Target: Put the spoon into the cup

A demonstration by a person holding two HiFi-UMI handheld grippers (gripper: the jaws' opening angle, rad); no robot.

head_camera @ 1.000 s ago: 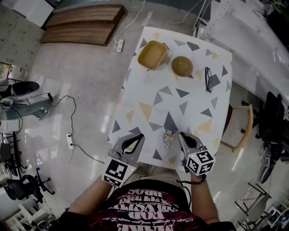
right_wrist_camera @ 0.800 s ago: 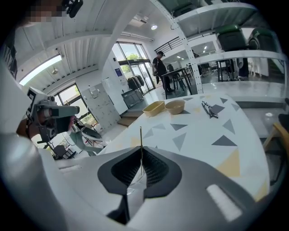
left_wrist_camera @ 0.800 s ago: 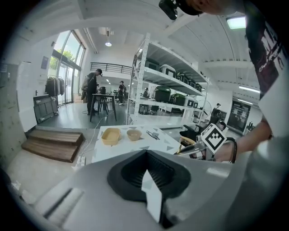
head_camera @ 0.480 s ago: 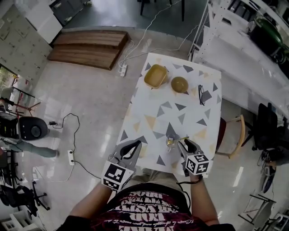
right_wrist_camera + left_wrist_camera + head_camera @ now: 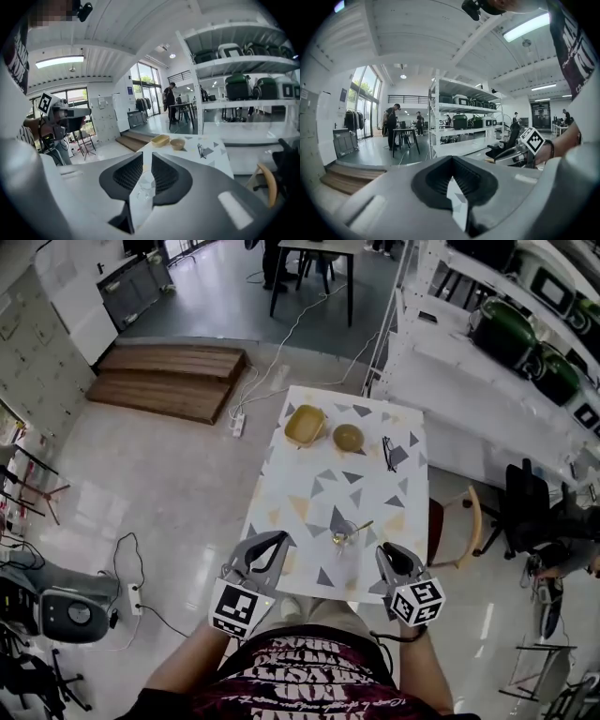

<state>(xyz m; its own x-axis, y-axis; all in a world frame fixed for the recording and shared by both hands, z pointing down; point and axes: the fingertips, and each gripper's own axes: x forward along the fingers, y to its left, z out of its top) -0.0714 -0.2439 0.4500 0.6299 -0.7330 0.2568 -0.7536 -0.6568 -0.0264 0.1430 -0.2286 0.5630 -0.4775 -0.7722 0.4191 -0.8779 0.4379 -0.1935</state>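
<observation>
A small clear glass cup (image 5: 339, 540) stands near the front edge of the patterned table (image 5: 309, 486). A gold spoon (image 5: 360, 527) rests in it, its handle leaning out to the right. Both grippers hang over the table's near edge, apart from the cup. My left gripper (image 5: 281, 536) is left of the cup, and its jaw tips touch with nothing between them (image 5: 451, 159). My right gripper (image 5: 382, 549) is right of the cup, jaws a narrow gap apart and empty (image 5: 146, 157). The cup (image 5: 143, 185) shows through that gap.
At the table's far end lie a yellow dish (image 5: 305, 425), a tan bowl (image 5: 348, 437) and a pair of glasses (image 5: 389, 453). A wooden chair (image 5: 466, 526) stands at the table's right. Shelving with green cases runs along the right wall.
The view has pulled up and back, so the table looks smaller. Both grippers have drawn away from the cup toward the person. The spoon stays in the cup.
</observation>
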